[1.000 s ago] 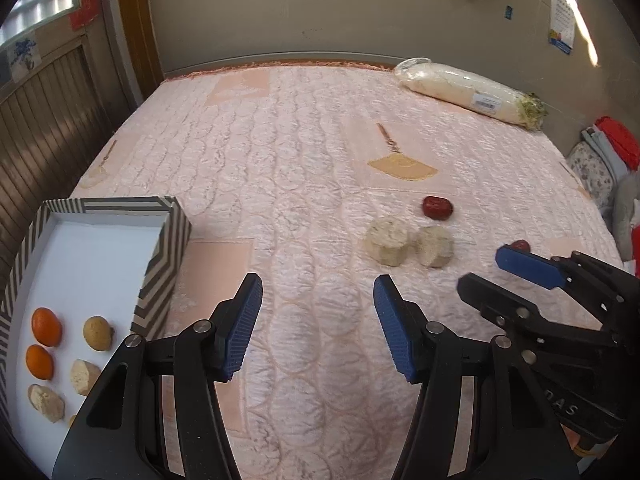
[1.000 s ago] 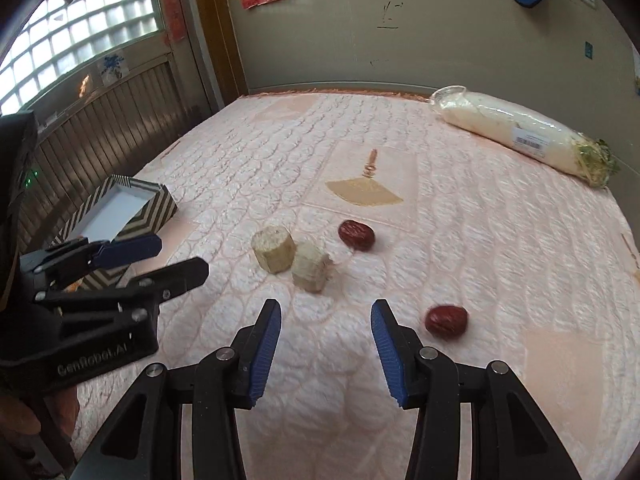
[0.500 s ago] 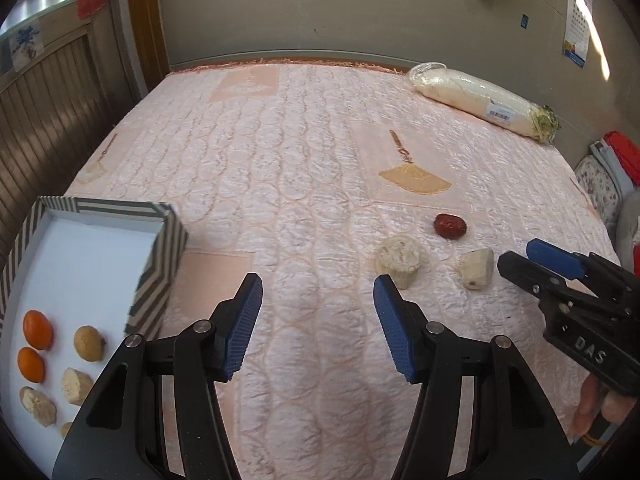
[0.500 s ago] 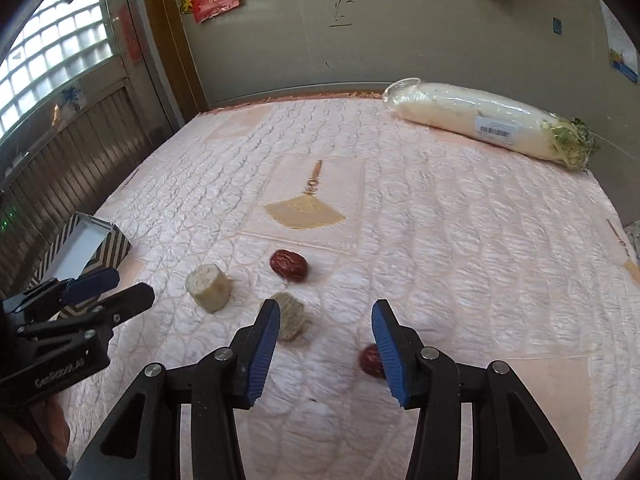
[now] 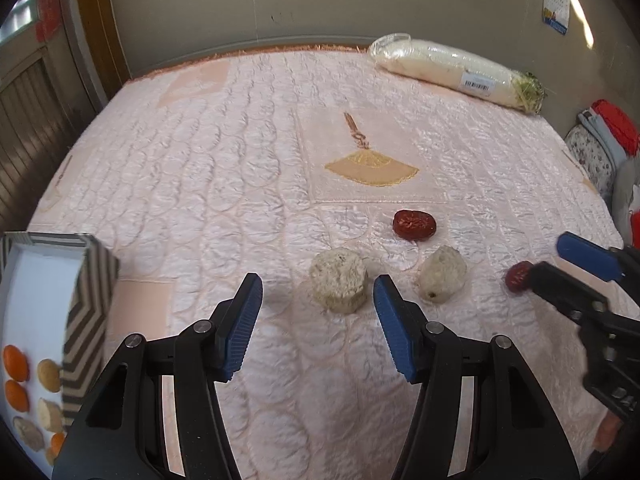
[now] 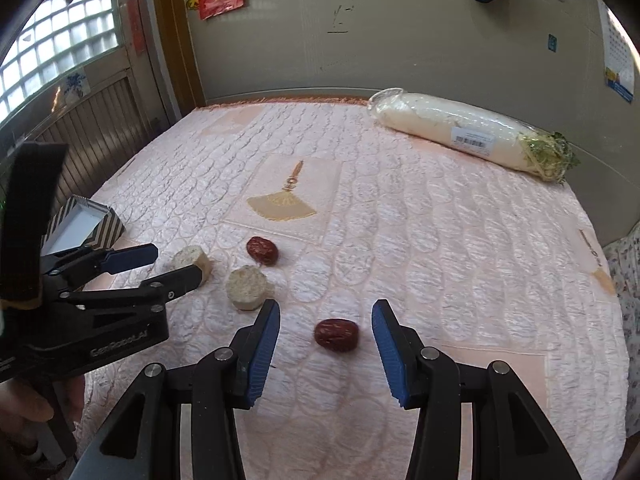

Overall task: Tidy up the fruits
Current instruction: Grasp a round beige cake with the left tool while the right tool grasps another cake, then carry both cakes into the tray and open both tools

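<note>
So the whole thing is sitting on a bed with a pink quilted cover. Way off to the left of the left tongs there's a striped box with a white inside, holding 3 orange fruits and a few beige pieces, all lying in the near end of it.

The left tongs are standing apart with nothing gripped. A round beige chunk is lying just ahead of the tips, roughly lined up with the gap but not touching either pad. Just right of that tip there's a 2nd beige chunk, and a bit further out from it a wrinkly red date.

Moving right, the right tongs are also standing apart, pads pressing on nothing. A 2nd red date is sitting on the cover right in the gap between the 2 blue pads, clear of both. From the left wrist view that same date is peeking out from behind the right tongs' nearer finger.

Far beyond both tongs, near the wall on the right, a long white radish in plastic wrap is lying across the bed, well apart from everything else.
</note>
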Action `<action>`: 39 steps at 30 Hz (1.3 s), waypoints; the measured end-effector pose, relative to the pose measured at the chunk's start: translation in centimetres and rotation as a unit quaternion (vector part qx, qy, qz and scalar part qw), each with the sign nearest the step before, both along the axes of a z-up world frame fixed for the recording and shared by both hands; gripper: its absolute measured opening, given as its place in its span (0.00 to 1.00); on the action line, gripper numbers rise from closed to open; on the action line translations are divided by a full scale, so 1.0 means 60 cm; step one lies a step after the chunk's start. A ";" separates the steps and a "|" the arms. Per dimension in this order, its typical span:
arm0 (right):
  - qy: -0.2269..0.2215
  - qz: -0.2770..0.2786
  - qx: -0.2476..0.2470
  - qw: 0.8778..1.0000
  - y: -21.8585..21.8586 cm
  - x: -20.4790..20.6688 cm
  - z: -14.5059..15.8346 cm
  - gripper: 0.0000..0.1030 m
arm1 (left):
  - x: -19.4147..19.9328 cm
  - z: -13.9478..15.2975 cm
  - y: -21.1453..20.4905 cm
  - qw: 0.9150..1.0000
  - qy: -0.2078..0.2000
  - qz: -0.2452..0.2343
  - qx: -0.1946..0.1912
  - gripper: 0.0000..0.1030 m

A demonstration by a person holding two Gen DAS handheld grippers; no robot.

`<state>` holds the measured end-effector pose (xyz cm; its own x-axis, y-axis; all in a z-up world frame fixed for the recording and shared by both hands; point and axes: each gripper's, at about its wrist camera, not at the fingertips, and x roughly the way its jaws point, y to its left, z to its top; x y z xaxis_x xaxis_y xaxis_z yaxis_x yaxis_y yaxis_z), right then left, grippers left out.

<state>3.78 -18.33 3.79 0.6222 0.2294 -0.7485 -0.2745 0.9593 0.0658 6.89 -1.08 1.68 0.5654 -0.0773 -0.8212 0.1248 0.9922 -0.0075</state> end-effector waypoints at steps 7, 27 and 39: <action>0.004 0.038 0.007 0.999 0.019 -0.002 -0.012 0.45 | 0.011 0.000 0.014 0.999 -0.005 0.015 -0.030 0.31; 0.014 0.053 0.000 0.999 0.099 0.023 -0.048 0.27 | -0.039 0.015 0.044 0.998 -0.022 0.043 -0.027 0.29; -0.025 0.013 0.004 1.000 0.103 -0.059 -0.002 0.27 | -0.110 0.041 0.055 0.997 -0.060 0.042 -0.008 0.29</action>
<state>0.21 -12.15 3.65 0.6526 0.2508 -0.7150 -0.3016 0.9516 0.0584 0.31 2.22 4.17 0.6645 -0.0375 -0.7464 0.0418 0.9990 -0.0130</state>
